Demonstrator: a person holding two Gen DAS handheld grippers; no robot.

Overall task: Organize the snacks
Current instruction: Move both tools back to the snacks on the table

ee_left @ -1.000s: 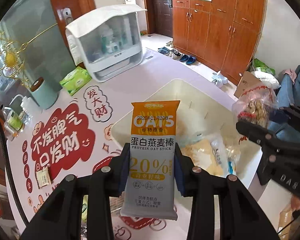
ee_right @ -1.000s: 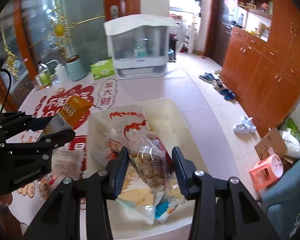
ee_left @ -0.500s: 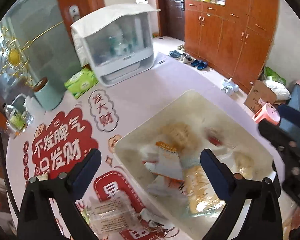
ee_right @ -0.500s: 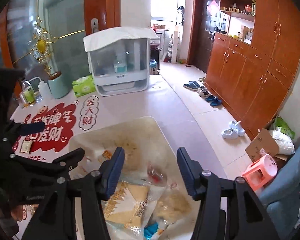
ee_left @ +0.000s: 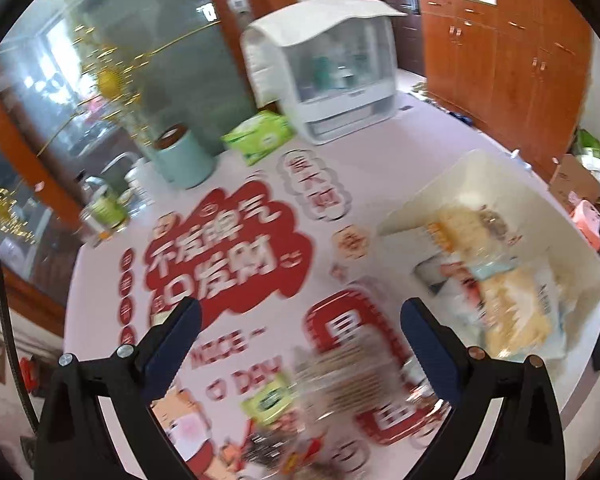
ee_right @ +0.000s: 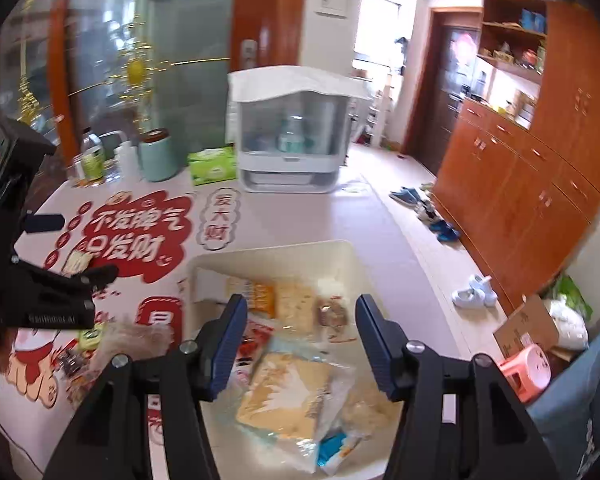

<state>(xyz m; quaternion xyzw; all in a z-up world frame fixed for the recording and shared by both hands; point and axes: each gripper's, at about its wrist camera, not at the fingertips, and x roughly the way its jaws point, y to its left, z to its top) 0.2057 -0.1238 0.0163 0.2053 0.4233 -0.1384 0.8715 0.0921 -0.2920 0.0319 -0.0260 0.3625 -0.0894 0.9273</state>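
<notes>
A: Entry, largest first. Worktop [ee_right: 300, 216] fills the frame middle in both views. White bin [ee_right: 340, 252], lower centre of the right wrist view, right side of the left wrist view, already holds snacks: I count about six packets, among them a clear bag of pale biscuits [ee_right: 288, 392] and an orange-topped packet [ee_right: 260, 296]. The overlap makes the count uncertain.

B: Still outside the bin?

A: A blurred heap of loose snacks [ee_left: 332, 392], bottom centre of the left view, on the worktop just beside the bin. At least three; motion blur prevents a firm count. One small packet [ee_right: 76, 260] lies apart at mid left.

B: Tongs?

A: Two sets. Left tongs [ee_left: 300, 340] spread wide, holding nothing, above the heap. Right tongs [ee_right: 300, 340] parted, holding nothing, above the bin.

B: Progress?

A: Judged past halfway; the heap remains.
</notes>
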